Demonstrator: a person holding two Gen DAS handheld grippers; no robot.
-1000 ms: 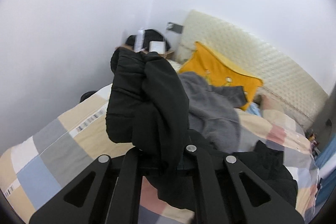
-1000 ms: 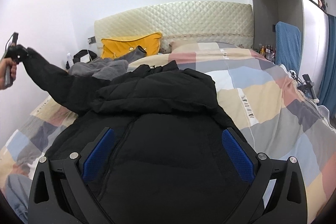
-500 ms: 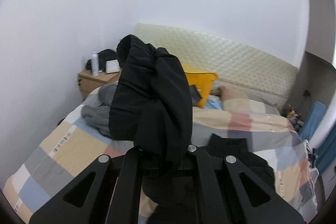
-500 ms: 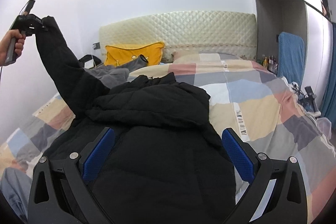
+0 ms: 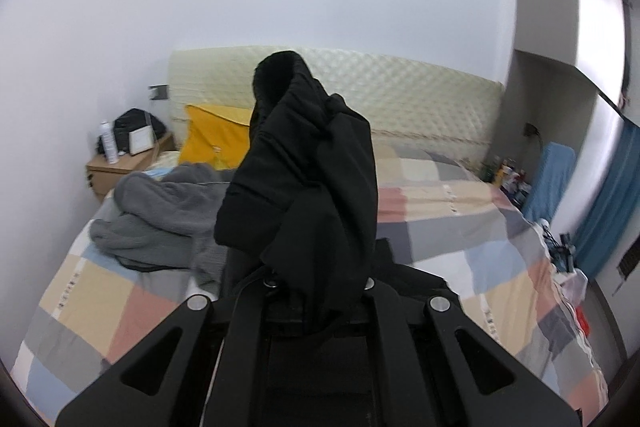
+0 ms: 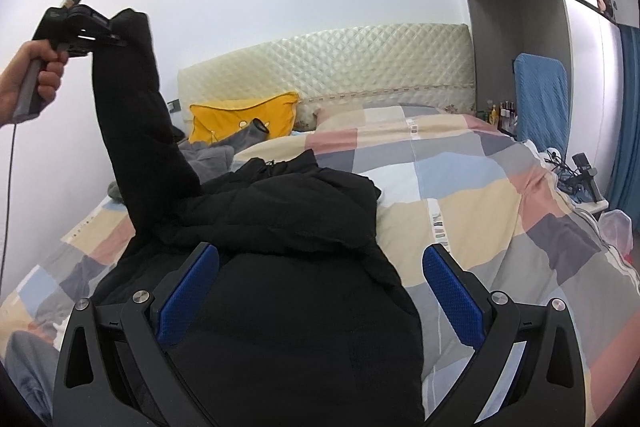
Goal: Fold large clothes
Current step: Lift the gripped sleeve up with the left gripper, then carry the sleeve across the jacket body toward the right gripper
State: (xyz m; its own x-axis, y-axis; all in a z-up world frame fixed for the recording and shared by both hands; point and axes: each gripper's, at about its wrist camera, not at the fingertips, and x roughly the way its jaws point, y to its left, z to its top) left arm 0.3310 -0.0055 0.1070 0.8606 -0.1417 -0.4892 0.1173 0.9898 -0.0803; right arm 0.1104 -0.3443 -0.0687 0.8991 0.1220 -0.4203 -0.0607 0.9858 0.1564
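The left tool [image 6: 116, 37], at upper left of the right wrist view, is clamped on a sleeve [image 6: 136, 115] of the black jacket [image 6: 280, 227], which sprawls across the checked bed [image 6: 480, 195]. The right tool [image 6: 320, 283], jaws apart, hovers at lower centre over the jacket's body.

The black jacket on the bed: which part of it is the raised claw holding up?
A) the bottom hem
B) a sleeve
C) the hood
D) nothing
B: the left claw is clamped on the cuff end of a sleeve, lifted above the black jacket lying on the bed.
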